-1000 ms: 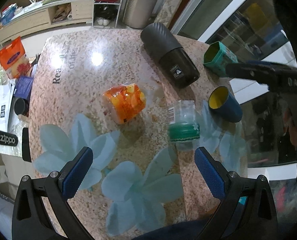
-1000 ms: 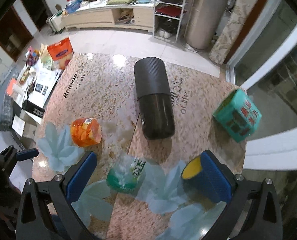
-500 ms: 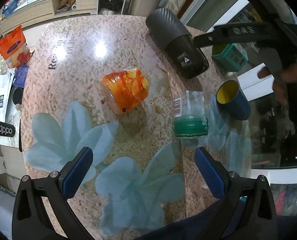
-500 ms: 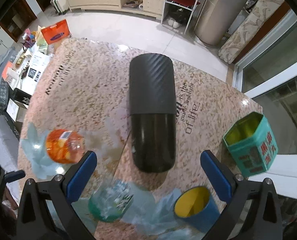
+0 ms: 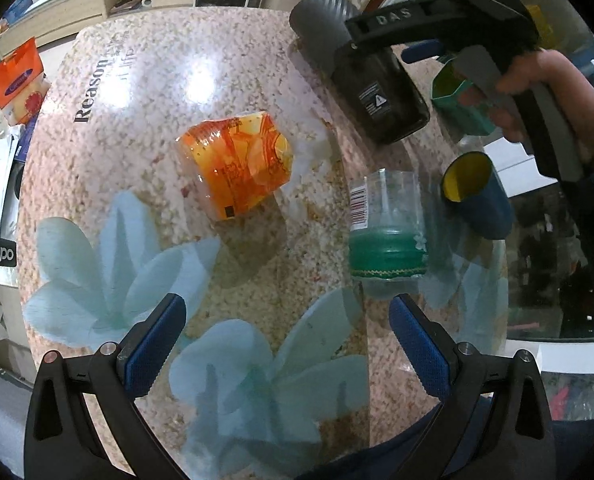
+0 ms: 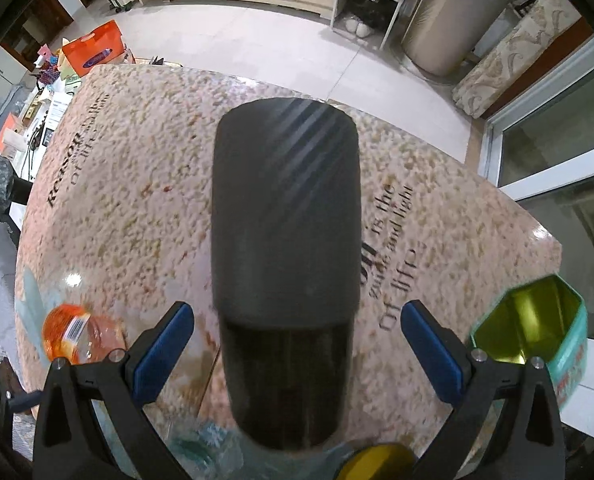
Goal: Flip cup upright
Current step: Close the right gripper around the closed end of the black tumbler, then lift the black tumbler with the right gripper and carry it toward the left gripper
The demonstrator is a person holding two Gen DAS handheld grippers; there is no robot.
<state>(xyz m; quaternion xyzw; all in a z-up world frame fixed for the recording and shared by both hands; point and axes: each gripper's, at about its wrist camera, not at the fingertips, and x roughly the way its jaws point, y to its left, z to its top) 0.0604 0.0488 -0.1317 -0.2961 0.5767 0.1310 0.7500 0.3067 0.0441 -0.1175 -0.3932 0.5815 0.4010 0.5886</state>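
A large black cup [image 6: 285, 264] lies on its side on the speckled table [image 6: 137, 208]; it also shows in the left wrist view [image 5: 361, 76]. My right gripper [image 6: 297, 356] is open, its blue pads on either side of the cup's dark lower half, apart from it. In the left wrist view the right gripper [image 5: 421, 32] hangs over that cup. My left gripper [image 5: 287, 348] is open and empty above the table's near part, short of an orange cup [image 5: 241, 168] and a clear green-based cup [image 5: 387, 228], both lying on their sides.
A blue cup with yellow inside [image 5: 477, 196] lies at the right edge. A teal tin [image 6: 537, 332] lies open beside the black cup. The table [image 5: 137, 92] ends at a window on the right. Shelves and floor clutter lie beyond.
My right gripper has moved forward and down over the black cup, which now sits between its pads. My left gripper has come a little closer to the table.
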